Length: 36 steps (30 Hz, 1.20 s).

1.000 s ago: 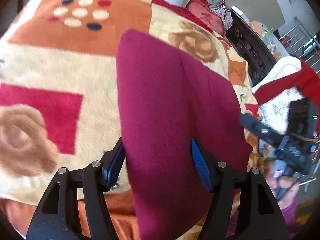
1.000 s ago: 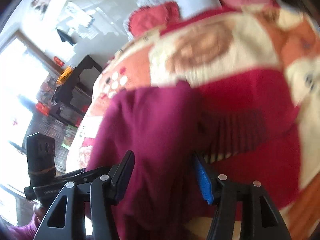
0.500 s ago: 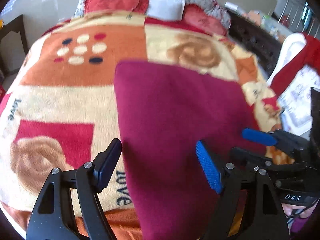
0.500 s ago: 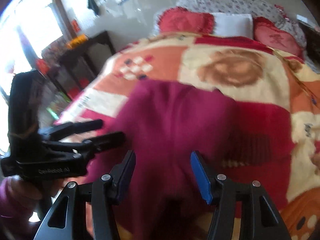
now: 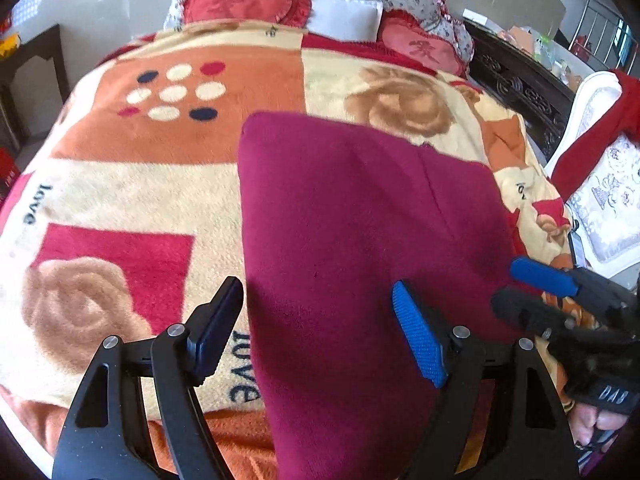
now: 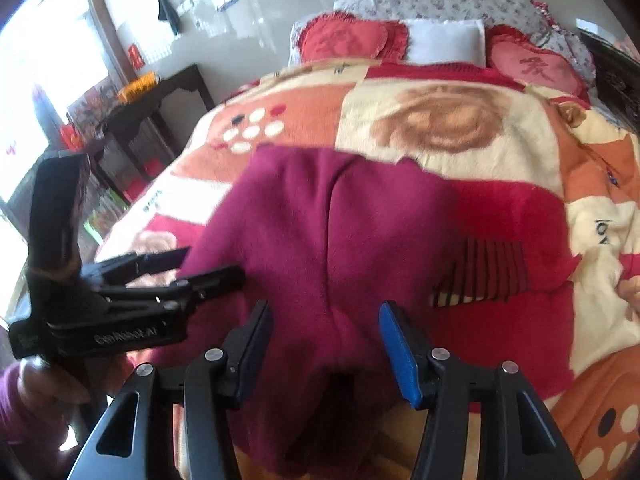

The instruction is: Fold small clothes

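A dark magenta garment (image 5: 360, 240) lies flat on the patterned blanket (image 5: 140, 184), folded into a long shape; it also shows in the right wrist view (image 6: 328, 240). My left gripper (image 5: 320, 324) is open and empty, hovering over the garment's near left edge. My right gripper (image 6: 324, 340) is open and empty above the garment's near end. Each gripper shows in the other's view: the right one (image 5: 544, 292) at the garment's right edge, the left one (image 6: 180, 272) at its left edge.
The bed carries red heart cushions (image 5: 248, 2) and a white pillow (image 5: 344, 16) at the head. A dark carved bed frame (image 5: 520, 88) and a white chair with red cloth (image 5: 600, 140) stand to the right. A dark side table (image 6: 160, 100) stands to the left.
Both grippers have pulled back and up from the garment, and the view has widened. The garment has settled flat on the blanket. Both jaws stay open.
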Available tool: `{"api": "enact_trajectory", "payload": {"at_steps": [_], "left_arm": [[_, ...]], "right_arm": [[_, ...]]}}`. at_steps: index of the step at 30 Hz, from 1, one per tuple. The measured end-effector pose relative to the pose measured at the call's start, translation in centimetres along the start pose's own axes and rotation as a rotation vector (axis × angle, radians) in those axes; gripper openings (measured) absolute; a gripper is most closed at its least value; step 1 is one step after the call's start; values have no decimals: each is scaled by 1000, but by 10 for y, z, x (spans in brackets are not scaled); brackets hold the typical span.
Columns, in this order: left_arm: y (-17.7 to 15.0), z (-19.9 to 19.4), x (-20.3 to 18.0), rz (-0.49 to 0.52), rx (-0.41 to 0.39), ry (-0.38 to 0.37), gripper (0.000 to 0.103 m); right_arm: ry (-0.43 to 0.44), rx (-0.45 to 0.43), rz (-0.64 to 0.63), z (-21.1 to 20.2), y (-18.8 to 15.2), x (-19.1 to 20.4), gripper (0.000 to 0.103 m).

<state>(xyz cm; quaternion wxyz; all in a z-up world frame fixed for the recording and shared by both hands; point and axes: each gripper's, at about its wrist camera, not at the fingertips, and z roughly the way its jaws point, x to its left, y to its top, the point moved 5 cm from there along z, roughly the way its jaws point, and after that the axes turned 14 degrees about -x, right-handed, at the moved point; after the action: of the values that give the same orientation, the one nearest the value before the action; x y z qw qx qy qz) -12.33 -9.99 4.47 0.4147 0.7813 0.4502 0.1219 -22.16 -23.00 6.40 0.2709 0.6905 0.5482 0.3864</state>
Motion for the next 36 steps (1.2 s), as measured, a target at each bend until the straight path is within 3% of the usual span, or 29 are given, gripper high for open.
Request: {"api": "enact_trajectory", "payload": {"at_steps": [6,13,36], "left_arm": [[12,-22,-5,18,-64,33,78],[14,-37,-6,35,-75,87,78],[19,-49,-4,56,-111,133,78]], "right_arm": [[-86,-56,6,-16,15,-9,61],[-126,-84,6,-24,18,-7,73],[-146,-60,30,-20,16,-4,74]]}}
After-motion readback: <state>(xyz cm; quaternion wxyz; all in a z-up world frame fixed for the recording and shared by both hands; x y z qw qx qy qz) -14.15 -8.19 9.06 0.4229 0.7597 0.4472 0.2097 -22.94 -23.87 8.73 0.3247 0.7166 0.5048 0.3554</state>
